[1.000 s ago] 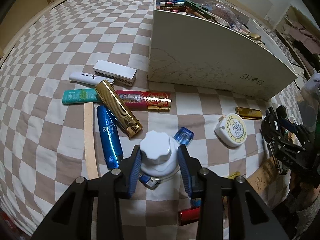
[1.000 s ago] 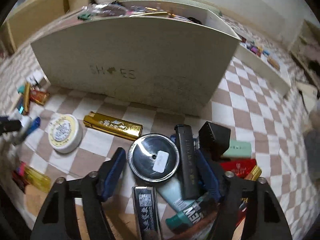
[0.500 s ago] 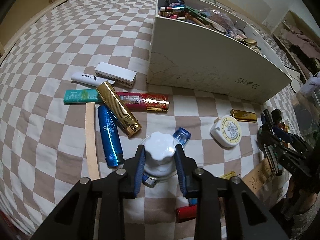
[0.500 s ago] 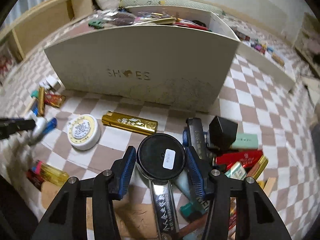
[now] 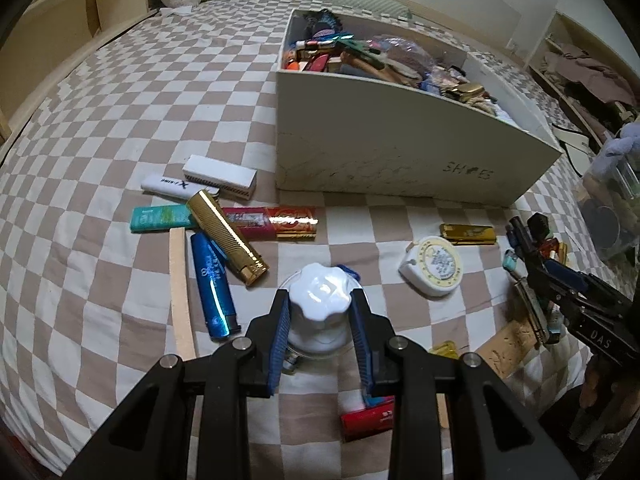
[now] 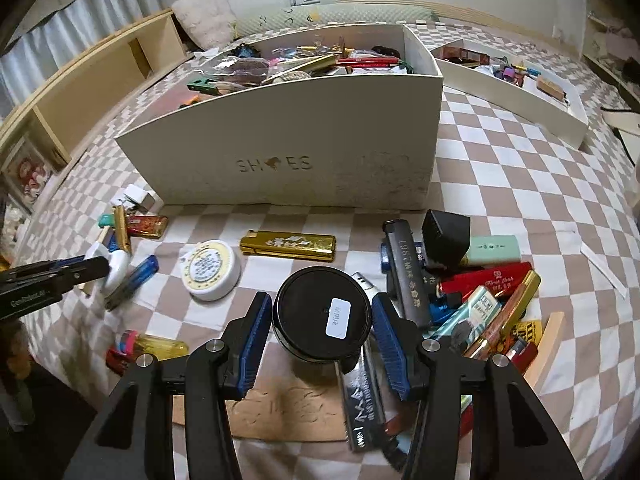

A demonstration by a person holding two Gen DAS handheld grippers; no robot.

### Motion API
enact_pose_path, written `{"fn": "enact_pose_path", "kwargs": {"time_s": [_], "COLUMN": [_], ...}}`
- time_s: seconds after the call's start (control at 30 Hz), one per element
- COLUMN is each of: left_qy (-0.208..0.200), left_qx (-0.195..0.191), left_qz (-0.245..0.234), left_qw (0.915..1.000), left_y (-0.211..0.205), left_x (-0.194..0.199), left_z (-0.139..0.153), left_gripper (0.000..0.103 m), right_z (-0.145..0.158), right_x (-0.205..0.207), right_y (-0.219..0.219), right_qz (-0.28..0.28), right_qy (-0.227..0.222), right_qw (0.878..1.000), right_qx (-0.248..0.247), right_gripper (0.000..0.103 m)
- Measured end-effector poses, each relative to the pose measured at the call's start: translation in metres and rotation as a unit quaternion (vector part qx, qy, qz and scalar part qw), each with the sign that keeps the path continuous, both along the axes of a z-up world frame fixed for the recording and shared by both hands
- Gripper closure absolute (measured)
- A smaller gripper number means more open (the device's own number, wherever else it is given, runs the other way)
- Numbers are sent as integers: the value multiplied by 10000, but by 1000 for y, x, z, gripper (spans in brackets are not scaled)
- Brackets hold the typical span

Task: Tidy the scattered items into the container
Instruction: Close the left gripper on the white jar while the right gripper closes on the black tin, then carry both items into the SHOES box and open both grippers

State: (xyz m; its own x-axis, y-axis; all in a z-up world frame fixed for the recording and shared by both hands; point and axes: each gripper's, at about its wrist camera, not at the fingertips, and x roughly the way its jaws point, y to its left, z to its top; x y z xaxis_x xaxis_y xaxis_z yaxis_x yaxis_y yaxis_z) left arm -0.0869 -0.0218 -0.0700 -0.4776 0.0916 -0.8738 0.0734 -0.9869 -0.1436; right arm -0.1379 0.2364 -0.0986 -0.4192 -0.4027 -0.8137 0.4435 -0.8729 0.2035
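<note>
Both grippers clamped on jars in front of the shoe box point(image 6: 304, 148).

Left gripper point(image 5: 320, 320): blue pads pinching a jar with a white scalloped lid point(image 5: 322, 294), just above the checkered bedspread point(image 5: 120, 100) and near the round white tin point(image 5: 434, 266). Right gripper point(image 6: 320, 322): jaws just closed, pinching a black-lidded jar point(image 6: 322, 314), above the lighter pile point(image 6: 472, 292), gold lighter point(image 6: 288, 245) beyond.

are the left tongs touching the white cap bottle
Touching. In the left wrist view, both blue pads of the left tongs press against the sides of the white cap bottle, with no gap visible on either side.
</note>
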Motion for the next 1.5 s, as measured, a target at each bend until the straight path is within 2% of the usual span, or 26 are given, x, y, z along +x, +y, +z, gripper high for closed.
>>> {"fn": "enact_pose_path", "kwargs": {"time_s": [0.37,0.57,0.8,0.97,1.13,1.27,1.5], "left_qy": [489,912,984,1226,1421,1575,1592], "left_qx": [177,172,205,139,68,152,253], "left_qz": [-267,-226,-311,-319,-271,-150,133], "left_qw": [9983,9954,9945,9918,9895,9873,9868], "left_y": [17,16,12,13,14,13,8], "left_x": [8,-7,-22,-39,-59,-79,-111], "left_z": [28,52,68,89,107,119,121], "left_gripper": [73,73,73,73,73,73,73], "right_z": [20,36,53,69,91,104,112], "right_x": [11,7,-6,-14,-34,-55,-97], "right_y": [-2,-4,-10,-6,-3,-3,-11], "right_qz": [77,210,273,217,160,67,-293], "right_qy": [184,298,399,605,828,931,1175], "right_qw": [9992,9974,9964,9956,9939,9928,9887], "right_qx": [-350,-623,-695,-676,-717,-753,-885], "right_gripper": [50,50,50,50,50,50,50]}}
